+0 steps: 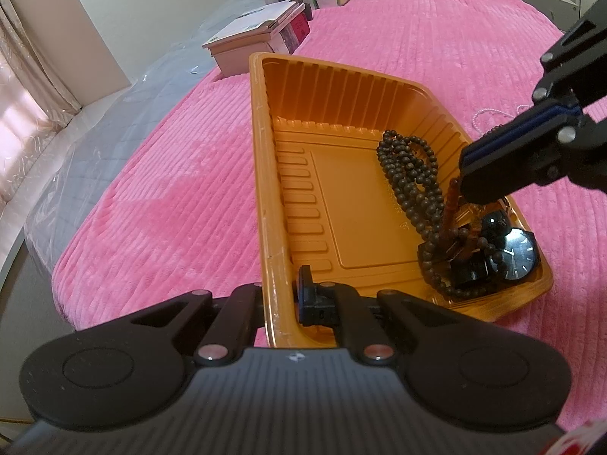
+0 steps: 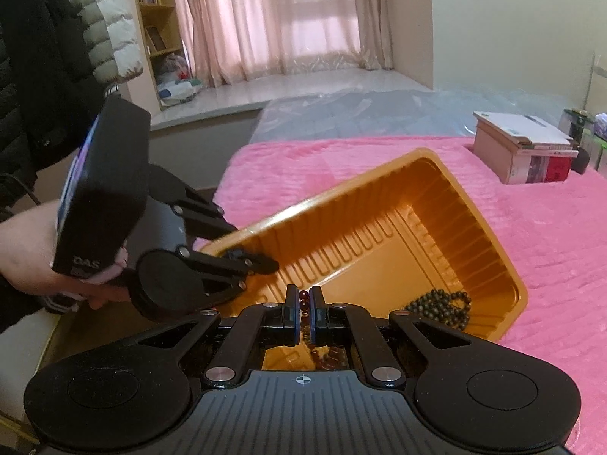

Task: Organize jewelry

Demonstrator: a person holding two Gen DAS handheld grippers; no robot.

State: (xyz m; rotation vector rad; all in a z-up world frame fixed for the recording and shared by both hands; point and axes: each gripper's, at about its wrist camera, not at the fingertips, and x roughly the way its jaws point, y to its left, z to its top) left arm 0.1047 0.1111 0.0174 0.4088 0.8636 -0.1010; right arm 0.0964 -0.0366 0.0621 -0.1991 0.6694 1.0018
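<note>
My left tool [image 1: 279, 299] pinches the tray [image 1: 261, 174] rim on the bed; right tool [image 2: 302, 313] clamped on reddish beads [image 2: 303, 295] over tray. Next: open & drop w/ care.

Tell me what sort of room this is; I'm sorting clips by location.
Most likely a bedroom: the orange tray sits on a pink plush bedspread, with a curtained bay window and a bookshelf behind.
</note>
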